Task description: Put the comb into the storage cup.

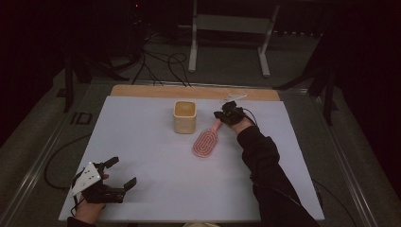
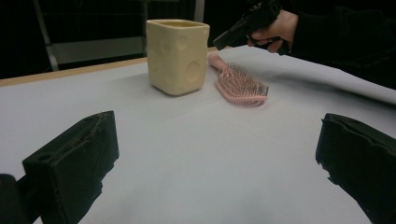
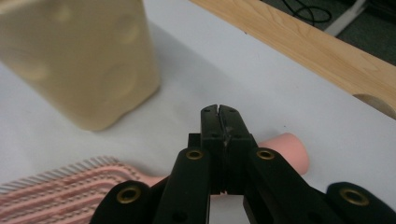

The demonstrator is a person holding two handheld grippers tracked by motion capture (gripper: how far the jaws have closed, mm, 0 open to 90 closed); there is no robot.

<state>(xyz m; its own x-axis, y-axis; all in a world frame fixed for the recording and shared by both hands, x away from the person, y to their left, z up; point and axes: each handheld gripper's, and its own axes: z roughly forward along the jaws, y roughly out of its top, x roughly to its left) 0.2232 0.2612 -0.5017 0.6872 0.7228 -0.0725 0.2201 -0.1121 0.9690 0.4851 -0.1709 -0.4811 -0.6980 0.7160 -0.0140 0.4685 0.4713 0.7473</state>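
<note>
Lying just right of the frame's centre in the high view, the pink hairbrush (image 1: 206,143) rests bristles up on the white table cover (image 1: 156,156), its handle pointing up and right toward the right gripper (image 1: 221,115). That claw sits at the handle's end, jaws pressed together; in the right gripper view the pink handle (image 3: 289,151) shows behind and under the closed tips, and whether they pinch it cannot be told. A cream cup (image 1: 184,116) stands just left of the brush handle. At lower left, the left gripper (image 1: 124,172) rests spread wide, holding nothing.
</note>
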